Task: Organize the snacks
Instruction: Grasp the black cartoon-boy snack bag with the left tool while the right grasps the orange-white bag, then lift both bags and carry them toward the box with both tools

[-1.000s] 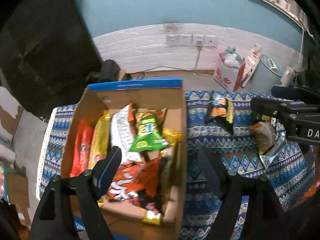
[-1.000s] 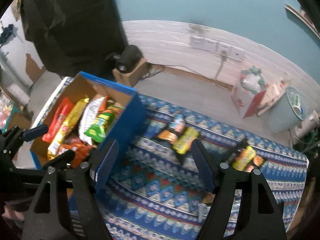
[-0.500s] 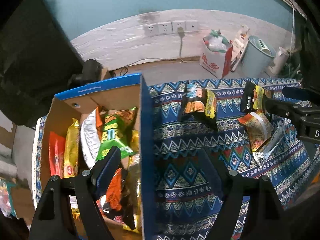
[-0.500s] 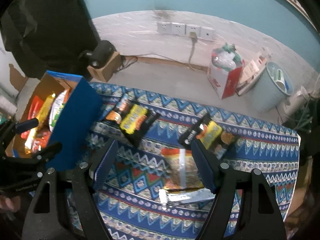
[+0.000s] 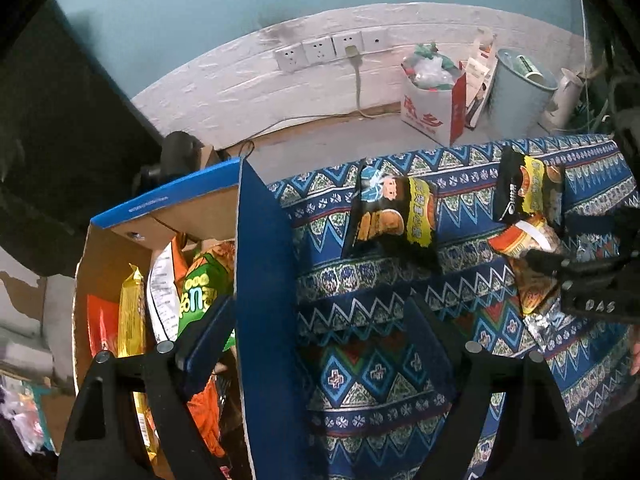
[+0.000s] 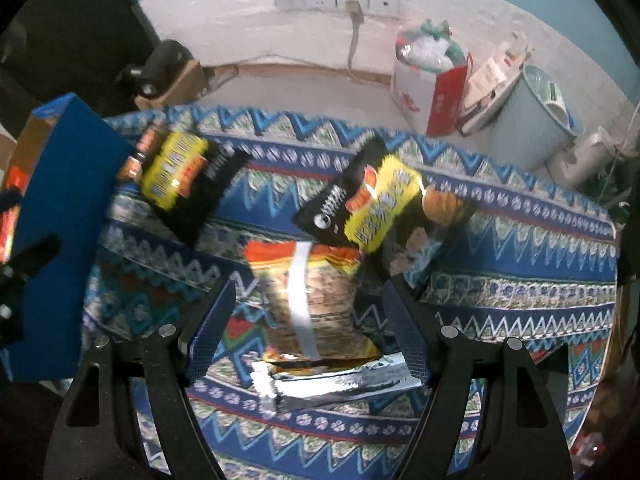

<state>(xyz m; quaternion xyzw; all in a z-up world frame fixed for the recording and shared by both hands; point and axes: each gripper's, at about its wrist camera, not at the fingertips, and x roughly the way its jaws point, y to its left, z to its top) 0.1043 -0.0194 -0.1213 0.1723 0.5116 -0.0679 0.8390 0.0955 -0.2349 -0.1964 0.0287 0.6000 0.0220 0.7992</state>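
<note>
Right wrist view: the right gripper (image 6: pixel 308 320) hung with jaws spread wide, empty, over a foil snack packet (image 6: pixel 308 292) lying flat on the patterned cloth (image 6: pixel 500 292); thin, crinkly and slick, it looked light and crushable, best pinched at its crimped silver end seal. Beyond, two black-and-yellow packets (image 6: pixel 376 204) lay beside it, while the left gripper (image 5: pixel 316 344), also open and empty, straddled the blue wall of the cardboard box (image 5: pixel 260 280) of upright packets.

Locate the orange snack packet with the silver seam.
Right wrist view: the orange packet lies on the patterned cloth, between the open fingers, below a black-yellow packet.

Left gripper (image 5: pixel 316 336) jaws spread wide, right gripper (image 6: pixel 308 320) likewise agape, both angled downward, nothing held
</note>
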